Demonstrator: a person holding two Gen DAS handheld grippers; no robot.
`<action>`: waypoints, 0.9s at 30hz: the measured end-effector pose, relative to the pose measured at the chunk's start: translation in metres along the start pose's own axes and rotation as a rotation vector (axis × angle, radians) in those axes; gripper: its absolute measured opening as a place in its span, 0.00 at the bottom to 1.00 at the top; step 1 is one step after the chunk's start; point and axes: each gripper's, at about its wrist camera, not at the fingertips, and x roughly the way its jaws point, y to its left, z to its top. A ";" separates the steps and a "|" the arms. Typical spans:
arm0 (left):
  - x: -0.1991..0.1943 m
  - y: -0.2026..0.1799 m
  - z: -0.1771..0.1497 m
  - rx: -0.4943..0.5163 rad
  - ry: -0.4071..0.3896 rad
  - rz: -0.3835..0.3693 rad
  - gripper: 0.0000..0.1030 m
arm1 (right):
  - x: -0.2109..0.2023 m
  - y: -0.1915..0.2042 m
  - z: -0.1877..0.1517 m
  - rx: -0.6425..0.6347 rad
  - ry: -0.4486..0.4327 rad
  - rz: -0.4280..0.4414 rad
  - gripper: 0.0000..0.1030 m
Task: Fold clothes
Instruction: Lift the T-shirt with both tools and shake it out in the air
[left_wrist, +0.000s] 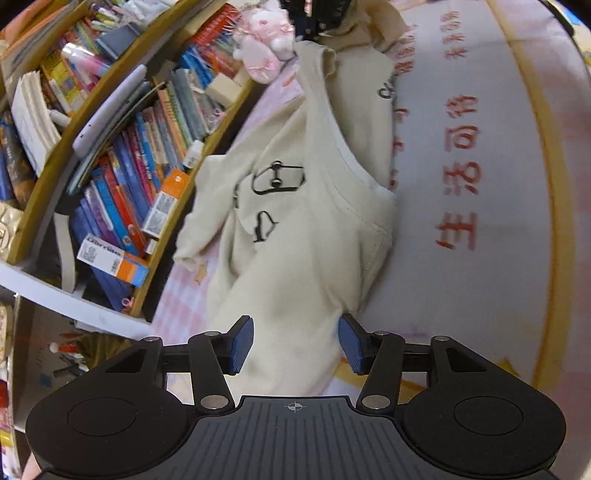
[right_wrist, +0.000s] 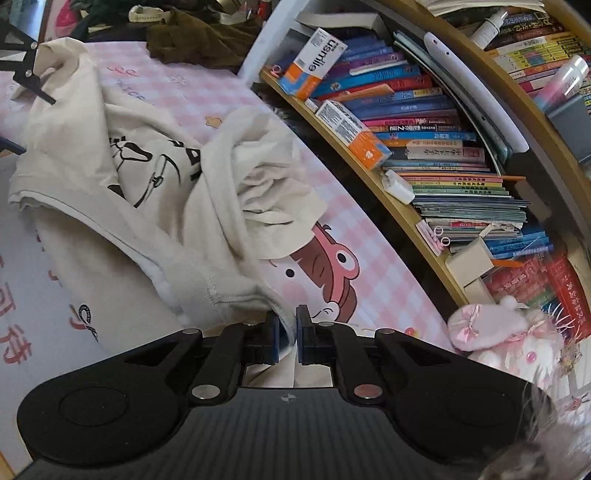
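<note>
Cream sweatshirt (left_wrist: 295, 236) with black print lies rumpled on the pink-checked bed.

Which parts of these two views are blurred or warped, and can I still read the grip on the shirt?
Left wrist view: fisheye bends the bookshelf; the red lettering at right is smeared; the cream shirt is fairly sharp. Right wrist view: the pink plush toy and lower right corner are blurred; the right gripper pinching the shirt's edge reads clearly.
</note>
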 end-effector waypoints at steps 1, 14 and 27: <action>-0.001 0.002 0.002 -0.005 0.000 0.004 0.52 | 0.003 -0.001 0.001 0.001 0.008 -0.010 0.07; -0.002 0.055 0.016 -0.228 -0.070 -0.127 0.07 | 0.015 -0.014 -0.002 0.084 0.040 -0.028 0.07; 0.035 0.081 0.009 -0.271 0.089 -0.150 0.20 | 0.009 0.035 -0.018 -0.279 0.010 0.029 0.22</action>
